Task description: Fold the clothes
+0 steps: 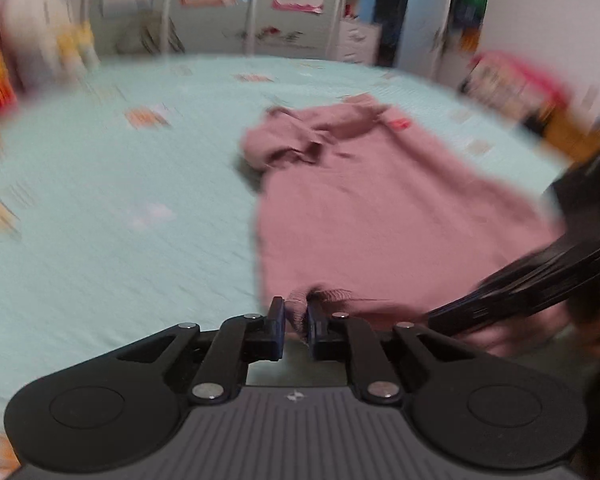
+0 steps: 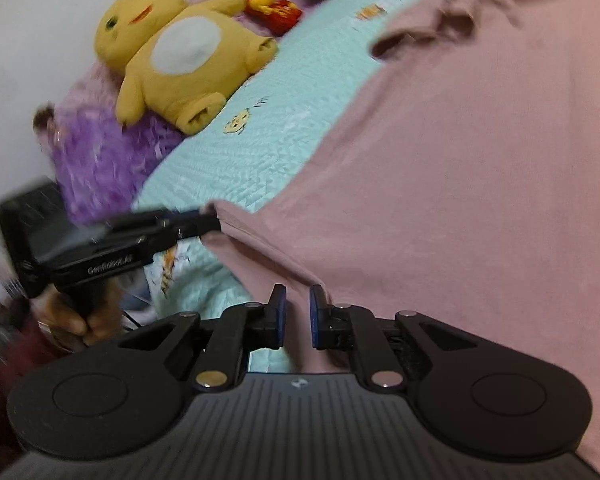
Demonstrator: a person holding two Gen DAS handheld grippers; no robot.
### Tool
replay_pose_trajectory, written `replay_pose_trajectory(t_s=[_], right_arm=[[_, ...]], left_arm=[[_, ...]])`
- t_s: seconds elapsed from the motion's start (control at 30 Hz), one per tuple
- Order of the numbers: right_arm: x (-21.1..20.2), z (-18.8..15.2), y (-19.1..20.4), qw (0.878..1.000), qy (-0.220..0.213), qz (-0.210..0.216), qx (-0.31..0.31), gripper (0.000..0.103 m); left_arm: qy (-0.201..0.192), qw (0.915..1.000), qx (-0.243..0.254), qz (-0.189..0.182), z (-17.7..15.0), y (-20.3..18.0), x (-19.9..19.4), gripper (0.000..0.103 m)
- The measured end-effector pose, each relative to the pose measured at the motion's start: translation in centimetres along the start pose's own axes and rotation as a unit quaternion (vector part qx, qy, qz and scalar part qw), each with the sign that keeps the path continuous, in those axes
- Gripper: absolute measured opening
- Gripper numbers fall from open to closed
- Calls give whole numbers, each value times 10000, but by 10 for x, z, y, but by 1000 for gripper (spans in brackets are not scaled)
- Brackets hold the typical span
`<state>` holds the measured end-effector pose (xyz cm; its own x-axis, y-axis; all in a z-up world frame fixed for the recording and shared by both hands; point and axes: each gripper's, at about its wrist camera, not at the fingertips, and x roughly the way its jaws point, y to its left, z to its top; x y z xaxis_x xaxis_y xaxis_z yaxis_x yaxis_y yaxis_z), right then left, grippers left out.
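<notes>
Left wrist view: left gripper point(image 1: 296, 316) clenched on shirt point(image 1: 380, 208) hem, thin pinch; shirt spread on bed point(image 1: 120, 200), collar end bunched. Hem likely to slip free under a hard pull.

Right wrist view: right gripper point(image 2: 298, 316) clamped on same hem beside left. Uneven lift risks skewed fold.
</notes>
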<state>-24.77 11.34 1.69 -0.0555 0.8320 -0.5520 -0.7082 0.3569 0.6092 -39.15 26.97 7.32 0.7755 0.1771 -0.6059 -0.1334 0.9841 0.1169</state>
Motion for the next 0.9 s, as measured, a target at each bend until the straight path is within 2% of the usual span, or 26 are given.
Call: replay_pose_trajectory(t_s=[0.07, 0.13, 0.17, 0.3, 0.37, 0.47, 0.53, 0.57, 0.63, 0.73, 0.83, 0.9], right_arm=[[-5, -6, 20, 9983, 4, -215, -543, 16], [-10, -16, 35, 9944, 98, -367, -982, 21], [-13, -22, 35, 9942, 156, -412, -982, 22], [-26, -45, 28, 9949, 224, -621, -766, 22], [-24, -48, 34, 9920, 175, -738, -1008, 22], [-22, -51, 43, 9863, 101, -914, -1370, 22], [-20, -54, 49, 9816, 52, -1030, -1610, 22], [-19, -55, 52, 9789, 27, -1087, -1729, 23], [-17, -57, 57, 9731, -22, -1202, -1967, 23], [-15, -61, 66, 9629, -96, -1373, -2322, 24], [-11, -65, 75, 9502, -164, -1560, -2694, 29], [-2, -78, 83, 9234, -109, -1962, -3297, 30]], left_arm=[[-164, 9926, 901, 801, -5, -32, -16, 14], [-52, 9807, 1364, 1398, -18, -54, -16, 14], [7, 9785, 1410, 1506, -25, -58, -15, 14], [60, 9843, 964, 1479, -22, -53, -16, 14], [59, 9849, 886, 1484, -16, -52, -16, 14], [-41, 9703, 1531, 1875, -11, -64, -13, 15], [-76, 9613, 1881, 2012, -10, -71, -12, 17], [-48, 9597, 1955, 2020, -11, -72, -9, 17], [84, 9651, 1816, 1886, -13, -66, -6, 17], [254, 9790, 1257, 1584, -12, -53, -7, 17], [246, 9830, 1067, 1476, -9, -50, -10, 17], [218, 9844, 1031, 1412, -2, -49, -10, 17]])
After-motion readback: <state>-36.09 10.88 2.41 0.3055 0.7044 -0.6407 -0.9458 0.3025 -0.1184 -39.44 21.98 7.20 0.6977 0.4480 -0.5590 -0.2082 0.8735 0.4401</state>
